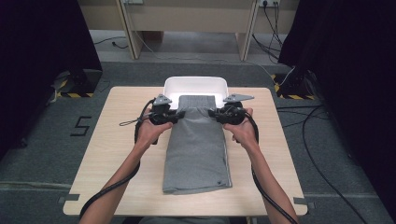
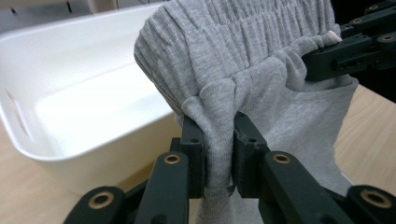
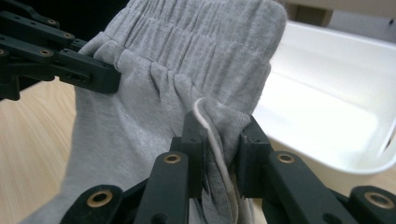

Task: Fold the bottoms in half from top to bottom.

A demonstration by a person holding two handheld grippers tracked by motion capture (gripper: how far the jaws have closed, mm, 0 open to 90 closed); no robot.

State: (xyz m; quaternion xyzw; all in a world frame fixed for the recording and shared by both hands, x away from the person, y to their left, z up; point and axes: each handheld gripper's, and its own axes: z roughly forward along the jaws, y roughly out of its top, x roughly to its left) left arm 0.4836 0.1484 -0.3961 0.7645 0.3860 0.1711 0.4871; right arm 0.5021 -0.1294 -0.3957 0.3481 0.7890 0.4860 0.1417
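Note:
A folded grey garment with an elastic waistband lies along the middle of the wooden table, its far end lifted over the rim of a white bin. My left gripper is shut on the garment's left edge near the waistband. My right gripper is shut on the right edge, where a white drawstring runs between the jaws. In the left gripper view the right gripper's jaws pinch the grey cloth at upper right. In the right gripper view the left gripper holds the cloth at left.
The white bin stands at the table's far edge, open and with nothing inside. Cables run over the grey floor to the right. Dark curtains flank both sides, and a wooden frame stands behind.

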